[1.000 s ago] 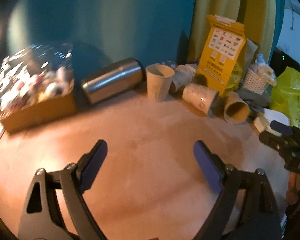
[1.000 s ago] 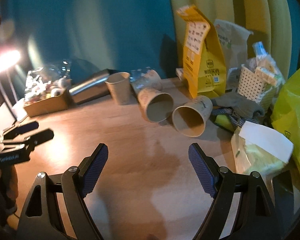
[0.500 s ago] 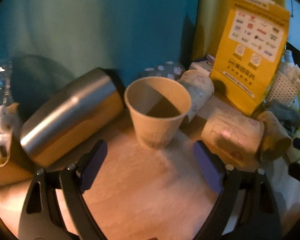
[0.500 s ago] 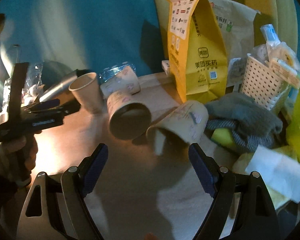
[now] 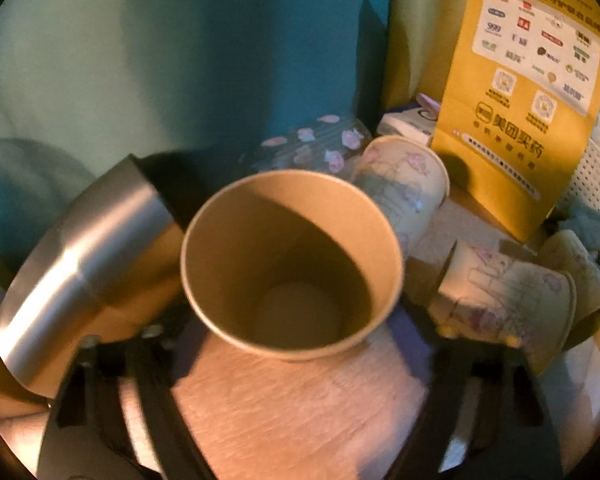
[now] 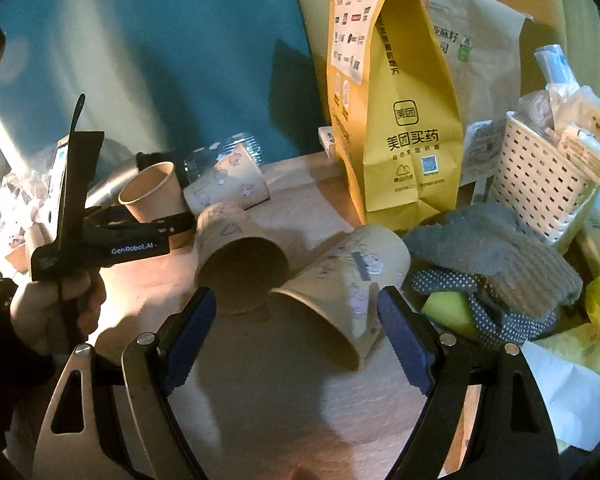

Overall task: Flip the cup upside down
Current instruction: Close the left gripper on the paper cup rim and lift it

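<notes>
Left wrist view: the plain brown cup (image 5: 292, 264) stands upright on the wooden table (image 5: 292, 412), mouth up, its pale bottom visible inside. It sits between the fingers of the left gripper (image 5: 296, 332), one dark finger at each side of its lower wall; the picture is blurred there, so whether the pads already press on the cup cannot be told. A steel tumbler (image 5: 84, 264) lies on its side just left of the cup, close against it. Behind the cup to the right lies a printed paper cup (image 5: 404, 176) on its side, and further right another printed cup (image 5: 512, 304) also lies tipped over. A tall yellow paper bag (image 5: 528, 92) stands at the back right against the teal wall (image 5: 180, 60).

Right wrist view: the right gripper (image 6: 296, 336) hangs over the table with its blue-padded fingers spread wide, gripping nothing. Two fallen printed cups lie just ahead of it: one (image 6: 240, 256) with its mouth toward the camera, one (image 6: 344, 288) with its mouth angled down toward the lens. On the left a hand (image 6: 56, 312) holds the left gripper, whose fingers reach around the base of the upright brown cup. The yellow bag stands behind, a white slotted basket (image 6: 540, 184) to its right, and a grey knitted glove (image 6: 492, 256) lies in front of the basket
</notes>
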The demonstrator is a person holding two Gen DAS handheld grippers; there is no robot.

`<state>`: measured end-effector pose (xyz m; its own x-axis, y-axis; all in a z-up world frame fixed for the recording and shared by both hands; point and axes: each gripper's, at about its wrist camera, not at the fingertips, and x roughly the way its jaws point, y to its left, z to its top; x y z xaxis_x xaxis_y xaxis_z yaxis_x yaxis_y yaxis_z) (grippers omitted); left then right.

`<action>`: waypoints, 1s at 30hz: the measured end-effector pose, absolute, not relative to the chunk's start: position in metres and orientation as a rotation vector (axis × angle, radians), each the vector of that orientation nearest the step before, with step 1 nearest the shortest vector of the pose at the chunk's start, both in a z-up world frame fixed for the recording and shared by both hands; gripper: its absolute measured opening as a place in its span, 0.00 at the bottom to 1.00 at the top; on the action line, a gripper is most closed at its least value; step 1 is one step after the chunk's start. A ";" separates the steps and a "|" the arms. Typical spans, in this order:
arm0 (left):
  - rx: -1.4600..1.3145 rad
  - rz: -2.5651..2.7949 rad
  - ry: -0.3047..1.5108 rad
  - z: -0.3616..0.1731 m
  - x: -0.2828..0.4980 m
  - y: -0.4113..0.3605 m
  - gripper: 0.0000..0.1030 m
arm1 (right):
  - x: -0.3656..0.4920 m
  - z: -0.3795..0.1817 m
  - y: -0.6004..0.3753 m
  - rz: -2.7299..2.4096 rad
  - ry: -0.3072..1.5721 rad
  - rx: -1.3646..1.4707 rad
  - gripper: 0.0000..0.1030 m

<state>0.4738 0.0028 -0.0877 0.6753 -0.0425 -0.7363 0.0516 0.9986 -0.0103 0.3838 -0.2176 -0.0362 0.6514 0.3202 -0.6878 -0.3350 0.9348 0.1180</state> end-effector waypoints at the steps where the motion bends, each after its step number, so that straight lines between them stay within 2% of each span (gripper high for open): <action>1: 0.012 -0.054 0.841 -0.090 0.476 0.003 0.59 | 0.386 -0.037 -0.218 0.369 0.778 -0.018 0.83; 9: 0.007 -0.040 0.826 -0.081 0.449 0.011 0.57 | 0.371 -0.031 -0.220 0.371 0.765 -0.012 0.83; 30: 0.075 -0.024 0.854 -0.030 0.174 -0.011 0.57 | 0.211 -0.011 -0.205 0.501 0.738 -0.036 0.83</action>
<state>0.1742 -0.0106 -0.0297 0.6566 0.0092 -0.7542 0.0511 0.9971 0.0567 0.2112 -0.2046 -0.0112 0.6280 0.4247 -0.6522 -0.4494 0.8820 0.1417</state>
